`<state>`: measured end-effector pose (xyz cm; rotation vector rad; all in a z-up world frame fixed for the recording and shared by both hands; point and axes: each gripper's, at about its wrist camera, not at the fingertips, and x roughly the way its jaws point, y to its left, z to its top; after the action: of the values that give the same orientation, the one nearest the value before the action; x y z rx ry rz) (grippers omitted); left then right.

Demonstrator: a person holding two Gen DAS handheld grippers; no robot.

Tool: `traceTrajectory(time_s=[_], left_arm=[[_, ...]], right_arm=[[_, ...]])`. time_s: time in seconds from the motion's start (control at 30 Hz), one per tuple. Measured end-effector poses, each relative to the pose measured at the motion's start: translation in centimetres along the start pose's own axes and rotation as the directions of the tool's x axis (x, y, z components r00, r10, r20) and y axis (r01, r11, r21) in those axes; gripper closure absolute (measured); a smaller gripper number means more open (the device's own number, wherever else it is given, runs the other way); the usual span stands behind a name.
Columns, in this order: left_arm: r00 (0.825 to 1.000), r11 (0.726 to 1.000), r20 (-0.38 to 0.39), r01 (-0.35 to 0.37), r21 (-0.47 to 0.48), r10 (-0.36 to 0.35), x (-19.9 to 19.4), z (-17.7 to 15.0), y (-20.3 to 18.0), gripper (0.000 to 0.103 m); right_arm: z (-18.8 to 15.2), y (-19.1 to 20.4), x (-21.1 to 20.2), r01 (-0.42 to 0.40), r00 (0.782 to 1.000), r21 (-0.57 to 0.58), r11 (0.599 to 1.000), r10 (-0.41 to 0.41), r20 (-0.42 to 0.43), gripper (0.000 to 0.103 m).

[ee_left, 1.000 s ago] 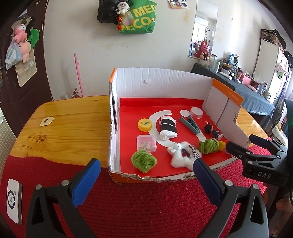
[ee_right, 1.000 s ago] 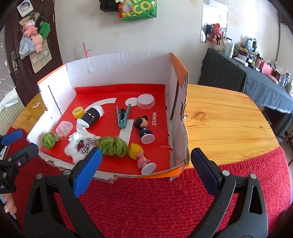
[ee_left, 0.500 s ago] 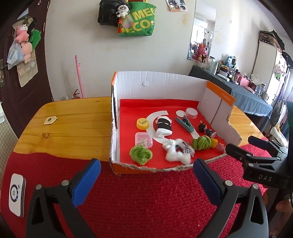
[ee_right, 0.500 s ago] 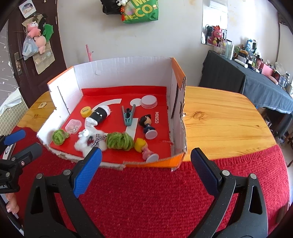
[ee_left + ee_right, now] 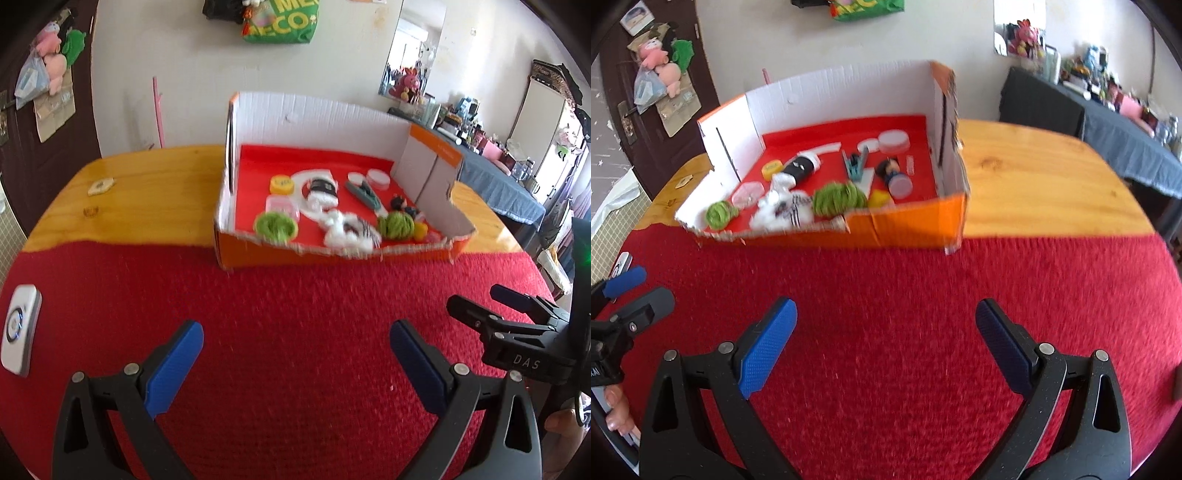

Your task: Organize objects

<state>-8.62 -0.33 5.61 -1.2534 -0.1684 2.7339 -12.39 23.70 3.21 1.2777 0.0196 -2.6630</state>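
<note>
A corrugated cardboard box (image 5: 436, 155) sits on a glossy varnished wooden table (image 5: 147, 192), with a coarse red knitted cloth (image 5: 295, 314) in front of it.

Inside the box (image 5: 905, 225) I count two green yarn balls (image 5: 839, 195), two doll figures (image 5: 891, 170), two white round lids (image 5: 893, 140), one yellow cap (image 5: 771, 168), one clear case (image 5: 748, 192), one clip (image 5: 855, 166), one white plush (image 5: 783, 211).
</note>
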Motion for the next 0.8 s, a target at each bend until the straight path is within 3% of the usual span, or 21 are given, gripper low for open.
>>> traceTrajectory(time_s=[0.23,0.37,0.63,0.8], left_arm=[[0.997,0.999,-0.067,-0.035,-0.004,0.035,1.7,-1.5,-0.2,0.000],[0.993,0.997,-0.096,-0.075,-0.011,0.073,2.5,-1.9,0.2,0.000],[0.984,0.988,-0.092,-0.149,0.037,0.152,3.4,-1.9,-0.4,0.000],[0.982,0.985,-0.070,-0.172,0.017,0.173,3.5,-1.9,-0.4,0.000]], right_arm=[[-1.1,-0.3,1.3,0.019,0.998,0.010,1.000,-0.019,-0.055,0.004],[-1.3,0.6,1.9,0.072,0.994,-0.044,0.996,-0.075,-0.081,0.000],[-1.3,0.7,2.0,0.088,0.992,-0.047,0.995,-0.092,-0.082,0.000],[-1.3,0.7,2.1,0.090,0.992,-0.039,0.995,-0.093,-0.080,0.000]])
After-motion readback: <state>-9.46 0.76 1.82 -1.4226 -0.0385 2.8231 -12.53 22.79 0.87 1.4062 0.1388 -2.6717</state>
